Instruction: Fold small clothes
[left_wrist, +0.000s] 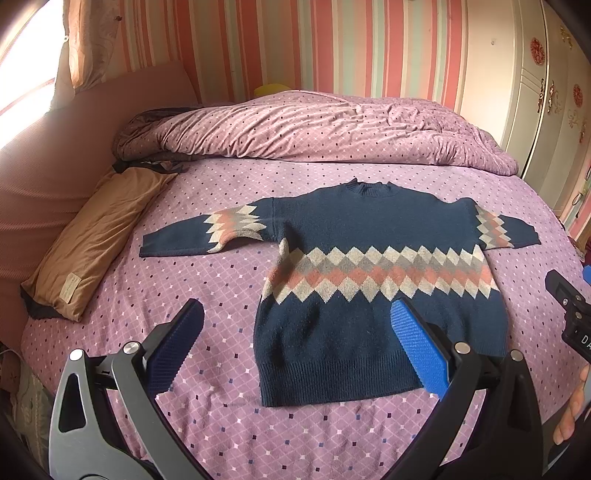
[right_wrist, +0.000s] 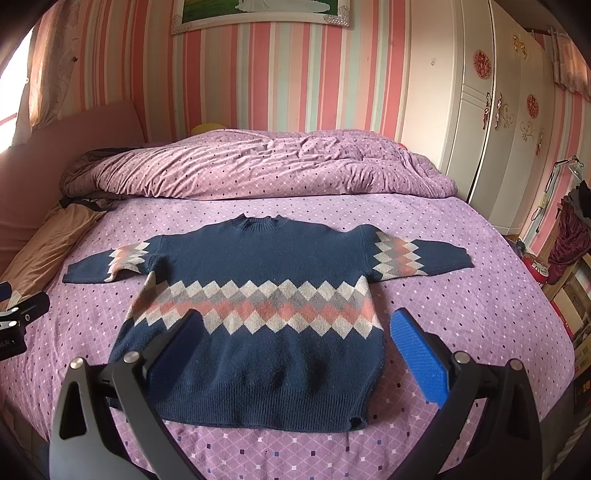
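Both tongs hang released, gripping nothing: the left gripper sits low in the frame over the sweater's hem on its left half, and the right gripper sits low in the frame over the hem's right half.

Spread flat in the middle of both views, the sweater lies neck away from the cameras with both sleeves out sideways on the purple bedsheet. My worry is the knit: thick and stretchy, it may sag or drag the sheet along if a pad pinches both layers. The left sleeve lies close to the tan pillow at middle left, so a wide sweep could snag there. Across the upper frame, the rumpled duvet limits room beyond the collar.
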